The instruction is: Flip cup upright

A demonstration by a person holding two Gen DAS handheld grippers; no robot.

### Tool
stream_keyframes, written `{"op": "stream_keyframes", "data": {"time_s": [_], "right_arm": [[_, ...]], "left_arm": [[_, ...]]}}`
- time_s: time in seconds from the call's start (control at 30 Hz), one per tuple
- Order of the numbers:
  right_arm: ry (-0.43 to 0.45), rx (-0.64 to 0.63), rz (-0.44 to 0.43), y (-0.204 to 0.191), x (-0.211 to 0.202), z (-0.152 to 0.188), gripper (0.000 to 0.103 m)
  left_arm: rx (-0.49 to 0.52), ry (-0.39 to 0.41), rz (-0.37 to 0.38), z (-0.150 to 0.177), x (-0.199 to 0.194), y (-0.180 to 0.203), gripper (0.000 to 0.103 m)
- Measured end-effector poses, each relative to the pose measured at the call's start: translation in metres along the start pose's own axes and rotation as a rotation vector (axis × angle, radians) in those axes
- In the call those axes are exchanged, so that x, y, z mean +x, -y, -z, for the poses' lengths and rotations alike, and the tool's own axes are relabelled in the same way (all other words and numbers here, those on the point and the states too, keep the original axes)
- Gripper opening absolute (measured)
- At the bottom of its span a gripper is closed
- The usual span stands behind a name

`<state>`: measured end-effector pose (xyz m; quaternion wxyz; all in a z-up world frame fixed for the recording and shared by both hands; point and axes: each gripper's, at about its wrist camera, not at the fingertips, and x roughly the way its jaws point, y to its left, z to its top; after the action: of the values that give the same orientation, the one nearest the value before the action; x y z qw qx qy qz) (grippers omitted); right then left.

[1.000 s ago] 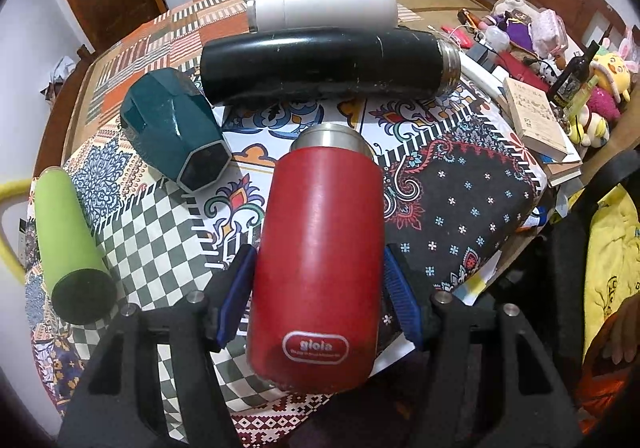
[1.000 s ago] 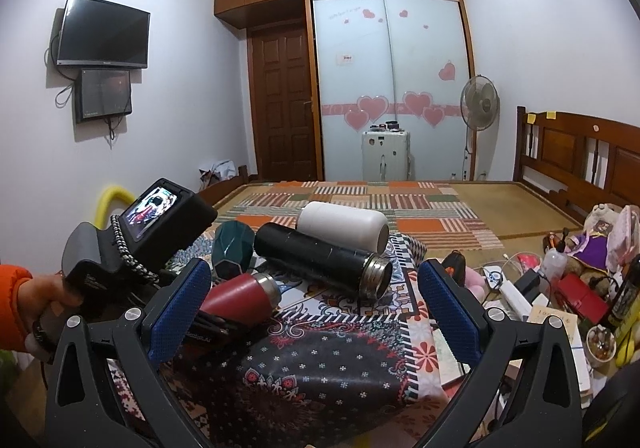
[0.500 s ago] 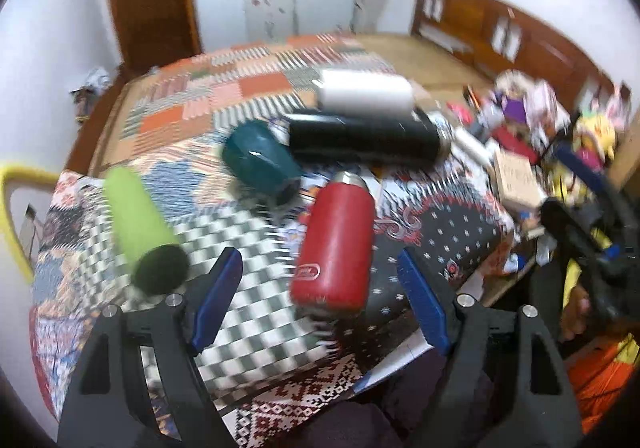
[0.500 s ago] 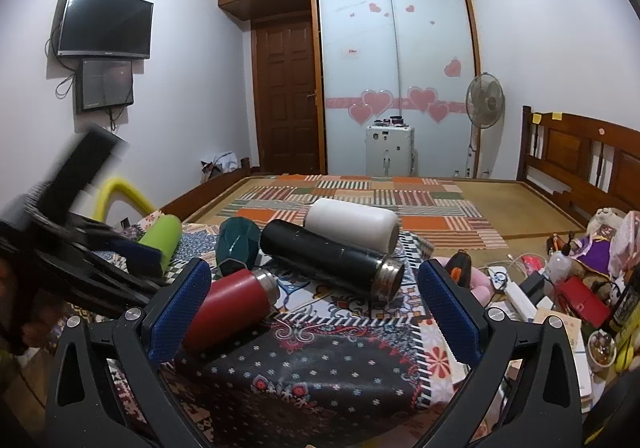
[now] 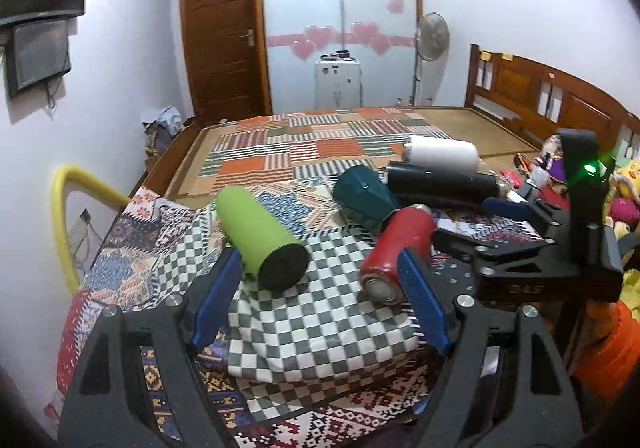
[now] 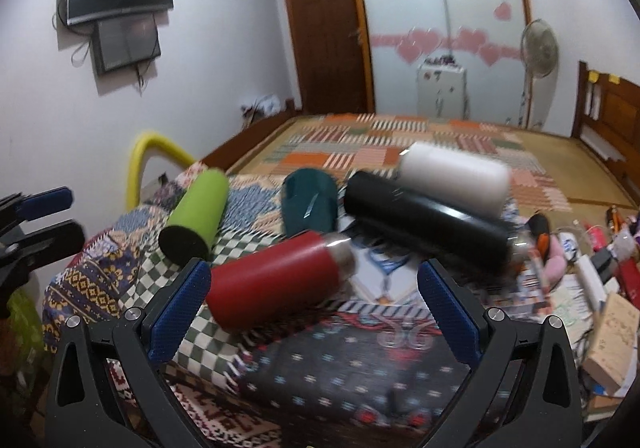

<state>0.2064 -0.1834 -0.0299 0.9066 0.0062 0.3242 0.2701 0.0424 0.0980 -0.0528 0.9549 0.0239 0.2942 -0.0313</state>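
Since a second ago the red cup [image 6: 276, 282] has been let go by the left gripper [image 5: 320, 296], which is pulled back toward 6 o'clock with fingers wide apart. Nothing's flipped yet: the cup is lying on its side on the patchwork surface [image 5: 320, 324], steel mouth aimed at 2 o'clock in the right view. The right gripper [image 6: 316, 312] is lined up on it, fingers spread and empty, so gripping and standing it up are both left.

Motion-blurred white flask [image 6: 454, 176], black flask [image 6: 428, 222]
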Motion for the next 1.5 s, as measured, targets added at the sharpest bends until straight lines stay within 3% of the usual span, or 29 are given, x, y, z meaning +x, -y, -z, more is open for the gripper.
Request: {"op": "stream_keyframes", "data": {"time_s": [0.23, 0.43, 0.57, 0.73, 0.9, 1.13, 1.2, 1.33, 1.5], "right_arm": [[-0.168, 0.056, 0.021, -0.017, 0.055, -0.008, 0.103], [-0.252, 0.191, 0.116, -0.006, 0.078, -0.008, 0.103], [-0.294, 0.210, 0.121, 0.000, 0.080, -0.006, 0.103], [-0.368, 0.151, 0.053, 0.001, 0.075, -0.006, 0.103], [-0.464, -0.031, -0.018, -0.003, 0.071, -0.006, 0.102], [-0.504, -0.224, -0.066, -0.003, 0.060, 0.003, 0.096], [-0.501, -0.243, -0.068, 0.001, 0.061, 0.002, 0.094], [-0.466, -0.238, 0.019, 0.014, 0.049, -0.001, 0.096], [-0.547, -0.095, -0.032, 0.034, 0.041, 0.002, 0.095]], "left_arm": [[-0.051, 0.001, 0.007, 0.015, 0.013, -0.017, 0.080], [-0.049, 0.018, 0.003, 0.021, 0.017, -0.021, 0.080], [-0.052, 0.017, 0.015, 0.023, 0.022, -0.023, 0.080], [-0.057, 0.007, 0.024, 0.025, 0.029, -0.024, 0.080], [-0.069, -0.004, 0.034, 0.027, 0.034, -0.024, 0.080], [-0.073, -0.023, 0.033, 0.026, 0.039, -0.020, 0.080], [-0.067, -0.024, 0.034, 0.025, 0.038, -0.017, 0.080], [-0.046, -0.017, 0.035, 0.023, 0.038, -0.009, 0.080], [-0.034, -0.023, 0.047, 0.019, 0.045, 0.002, 0.080]]}}
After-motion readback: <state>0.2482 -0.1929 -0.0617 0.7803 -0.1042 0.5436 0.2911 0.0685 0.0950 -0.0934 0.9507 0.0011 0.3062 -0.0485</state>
